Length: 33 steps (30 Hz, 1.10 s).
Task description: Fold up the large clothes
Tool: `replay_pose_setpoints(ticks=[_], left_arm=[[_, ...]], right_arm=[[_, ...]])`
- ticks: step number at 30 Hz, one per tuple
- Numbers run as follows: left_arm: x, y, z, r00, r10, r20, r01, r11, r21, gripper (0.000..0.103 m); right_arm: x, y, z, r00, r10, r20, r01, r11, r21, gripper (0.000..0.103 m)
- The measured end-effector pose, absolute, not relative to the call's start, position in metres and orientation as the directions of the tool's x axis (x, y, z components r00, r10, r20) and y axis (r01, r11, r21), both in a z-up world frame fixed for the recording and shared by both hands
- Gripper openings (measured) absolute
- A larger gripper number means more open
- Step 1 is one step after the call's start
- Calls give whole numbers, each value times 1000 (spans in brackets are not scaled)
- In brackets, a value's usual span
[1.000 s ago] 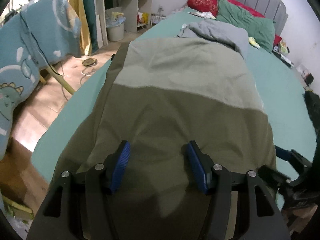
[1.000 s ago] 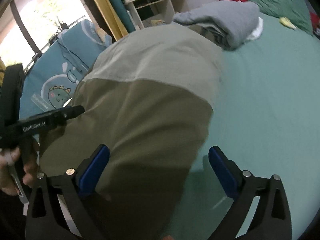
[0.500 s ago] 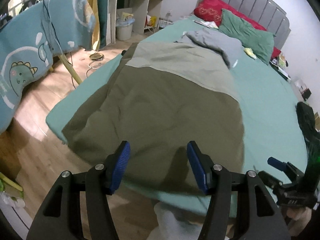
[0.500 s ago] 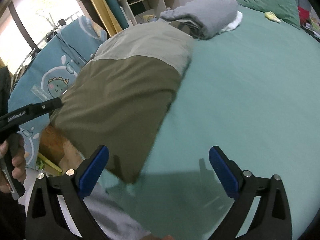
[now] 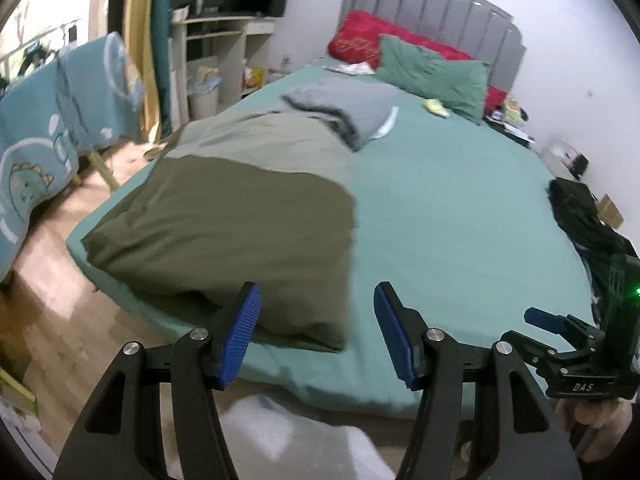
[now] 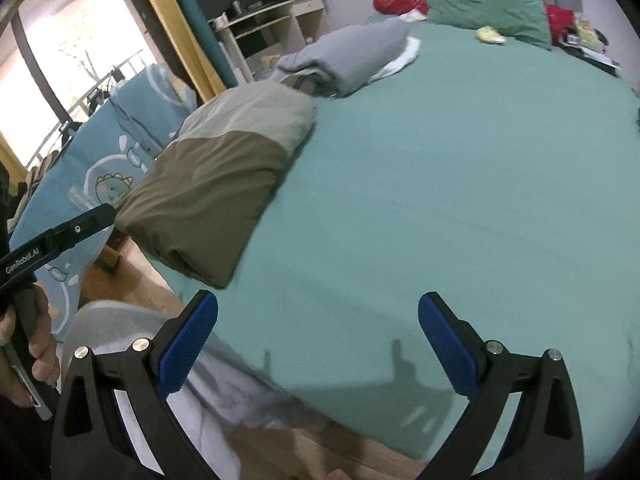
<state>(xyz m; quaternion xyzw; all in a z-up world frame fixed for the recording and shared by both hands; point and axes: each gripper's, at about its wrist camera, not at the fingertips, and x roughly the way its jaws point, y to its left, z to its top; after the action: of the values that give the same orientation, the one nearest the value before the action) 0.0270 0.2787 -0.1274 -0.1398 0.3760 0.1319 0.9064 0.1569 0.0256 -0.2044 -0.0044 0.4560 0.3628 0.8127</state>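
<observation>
A large two-tone green garment (image 5: 240, 208) lies folded flat on the left part of the bed, dark olive near me and pale sage farther back; it also shows in the right wrist view (image 6: 224, 172). My left gripper (image 5: 316, 316) is open and empty, held above the bed's near edge, just short of the garment's near hem. My right gripper (image 6: 318, 320) is open wide and empty over bare sheet to the right of the garment; it also shows in the left wrist view (image 5: 560, 332).
The bed's green sheet (image 5: 460, 208) spreads to the right. A grey folded garment (image 5: 344, 108) lies beyond the olive one. Red and green pillows (image 5: 424, 68) sit at the headboard. A blue dinosaur cloth (image 5: 48, 132) hangs at left. A dark pile (image 5: 584, 216) lies at the bed's right edge.
Both grippers have pulled back and up from the garment toward the bed's near edge. The garment lies still on the bed, now seen from farther away.
</observation>
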Motion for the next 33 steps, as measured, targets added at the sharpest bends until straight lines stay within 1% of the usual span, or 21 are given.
replay_pose_setpoints(ticks=[4,11,15,19,23,30,33], left_arm=[[31,238,-118,700,117,-705,-307,940,-148,62],[41,169,-99,733,74,-676,-254,952,-172,62],[43,139,-80,763,78,-642,-234,959,-162,62],[41,113,-59,793,104,-600,-219,968,-121,62],[35,95,-38,818,126,-561,-208,975,-84,62],[21,74,0,871,113,-478,-163,984,-65,62],[14,65,14,884,166,-437,-194,981,-20,62]], right_arm=[[153,-17,-196,374,565,-735,-562,769,305,100],[155,-91,-175,489,514,-705,-488,831,267,100],[157,-128,-157,552,488,-676,-447,858,254,100],[156,-161,-138,610,462,-644,-413,879,239,100],[151,-187,-115,666,442,-601,-382,894,234,100],[131,-223,-71,766,403,-501,-348,915,203,100],[120,-230,-55,795,392,-462,-343,920,190,100]])
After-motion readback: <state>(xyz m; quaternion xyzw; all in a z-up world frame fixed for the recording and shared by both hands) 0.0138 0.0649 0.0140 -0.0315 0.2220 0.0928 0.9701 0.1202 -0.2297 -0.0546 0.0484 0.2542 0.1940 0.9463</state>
